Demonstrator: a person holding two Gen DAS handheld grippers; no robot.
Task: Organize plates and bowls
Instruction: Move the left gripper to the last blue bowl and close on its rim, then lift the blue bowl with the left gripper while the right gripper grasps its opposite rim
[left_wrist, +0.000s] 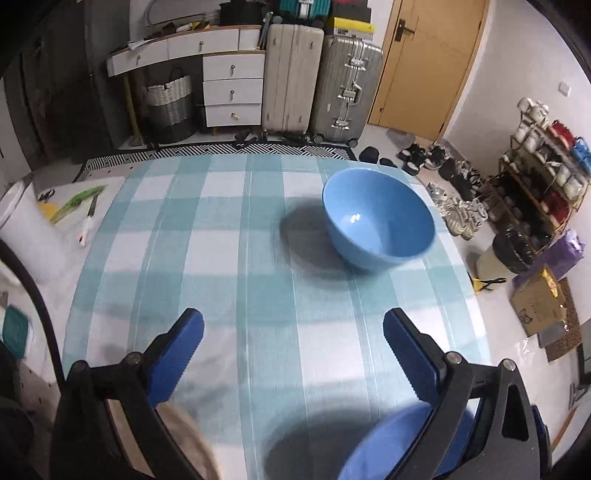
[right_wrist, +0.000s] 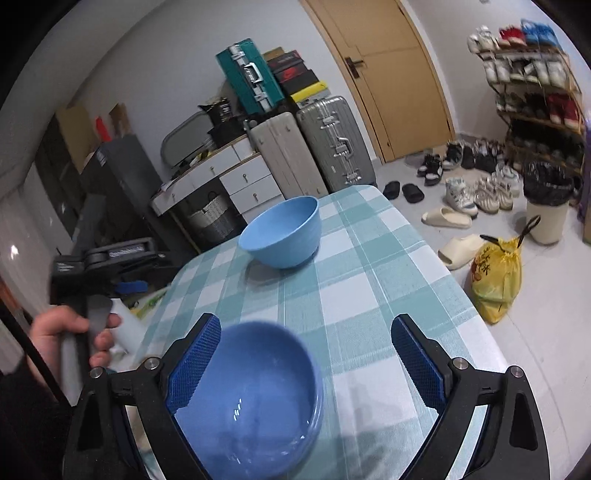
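1. Far bowl (left_wrist: 378, 221) on desk (left_wrist: 221, 258), toward far right corner.
2. Near bowl (right_wrist: 251, 398) on desk close in, well apart from far bowl, between right claw (right_wrist: 306, 354) fingers.
3. Suitcases (left_wrist: 321, 81) and drawers (left_wrist: 232, 88) behind desk.
4. Shoes (right_wrist: 476, 192) on floor, right of desk.

Hardly anything here can be read. The black shoebox (right_wrist: 291, 75) stacked on top of the suitcases carries a red swoosh mark, with no letters that I can make out. The yellow plastic bag (right_wrist: 496, 275) on the floor has red printed characters, too blurred to read. The brown cardboard box (left_wrist: 537, 306) beside the table shows a small dark drawing, also unreadable.
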